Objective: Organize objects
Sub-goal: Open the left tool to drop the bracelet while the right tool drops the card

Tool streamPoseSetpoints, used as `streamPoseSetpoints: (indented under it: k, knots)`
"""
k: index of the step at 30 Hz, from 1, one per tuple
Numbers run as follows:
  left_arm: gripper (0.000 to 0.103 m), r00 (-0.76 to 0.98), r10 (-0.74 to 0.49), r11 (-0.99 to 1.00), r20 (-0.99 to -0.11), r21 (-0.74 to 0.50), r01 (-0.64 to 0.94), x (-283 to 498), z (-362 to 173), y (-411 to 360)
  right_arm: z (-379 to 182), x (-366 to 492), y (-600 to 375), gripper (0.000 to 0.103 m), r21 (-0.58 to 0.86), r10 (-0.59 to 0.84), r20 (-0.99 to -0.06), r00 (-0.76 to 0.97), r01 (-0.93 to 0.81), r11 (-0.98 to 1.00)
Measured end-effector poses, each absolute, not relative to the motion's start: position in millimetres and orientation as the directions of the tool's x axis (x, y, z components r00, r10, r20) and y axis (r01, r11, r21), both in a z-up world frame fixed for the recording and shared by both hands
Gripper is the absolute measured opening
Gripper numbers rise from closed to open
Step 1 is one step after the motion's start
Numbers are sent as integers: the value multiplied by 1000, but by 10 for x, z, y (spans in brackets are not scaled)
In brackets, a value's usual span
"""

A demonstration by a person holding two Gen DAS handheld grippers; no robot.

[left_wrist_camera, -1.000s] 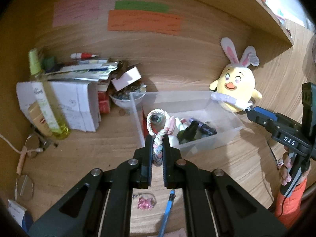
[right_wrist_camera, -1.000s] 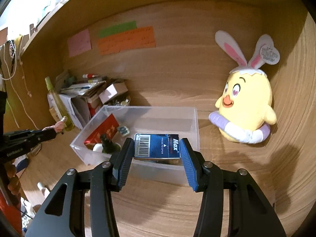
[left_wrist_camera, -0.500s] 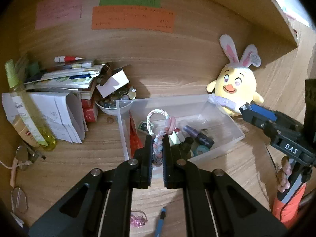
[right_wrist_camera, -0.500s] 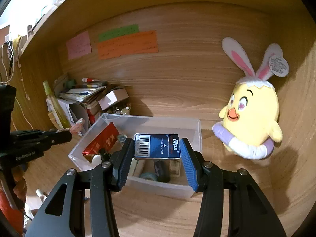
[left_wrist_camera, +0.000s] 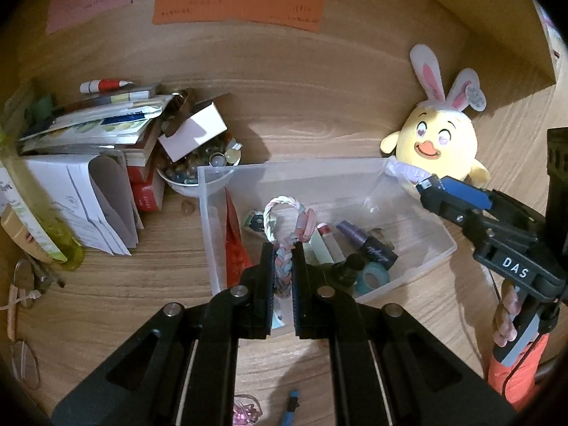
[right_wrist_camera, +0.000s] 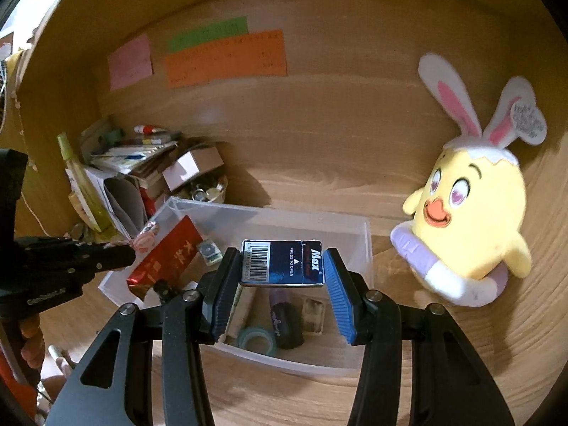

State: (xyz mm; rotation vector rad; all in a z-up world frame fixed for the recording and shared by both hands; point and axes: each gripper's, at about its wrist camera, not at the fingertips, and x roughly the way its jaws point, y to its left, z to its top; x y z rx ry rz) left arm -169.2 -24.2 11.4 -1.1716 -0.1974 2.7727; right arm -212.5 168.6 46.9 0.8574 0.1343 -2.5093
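Clear plastic bin [right_wrist_camera: 358, 234] lies directly below both grippers: left gripper [left_wrist_camera: 283, 259], fingers clamped on a pastel braided cord loop [left_wrist_camera: 284, 213]; right gripper [right_wrist_camera: 280, 277], fingers part-open, gripping a dark-blue "Max" box [right_wrist_camera: 282, 262] crosswise.

a braided loop [left_wrist_camera: 284, 238] in pale pink, white and blue at frame centre. a dark blue box [right_wrist_camera: 283, 263] with a white barcode patch and white lettering. a yellow plush chick [right_wrist_camera: 472, 227] at right, orange beak, white-and-pink ears. orange [right_wrist_camera: 227, 57], green [right_wrist_camera: 207, 37] and pink [right_wrist_camera: 129, 60] notes at upper left.
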Motion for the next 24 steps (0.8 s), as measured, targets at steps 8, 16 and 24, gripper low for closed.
streamPoseSetpoints:
  k: [8, 16, 24]
  knots:
    - [7, -660, 193, -977, -726, -201, -65, -1832, 2, -272, 231, -2306, 1643, 44, 97, -420, -657, -626, 482, -871]
    - [7, -619, 239, -967, -748, -241, -83, -1957, -128, -257, 18, -2368, 1528, 44, 60, -386, -705, -595, 492, -868]
    - [7, -619, 245, -965, -746, -252, -78, -1961, -123, -304, -103, -2418, 1477, 44, 43, -362, -733, -576, 492, -870]
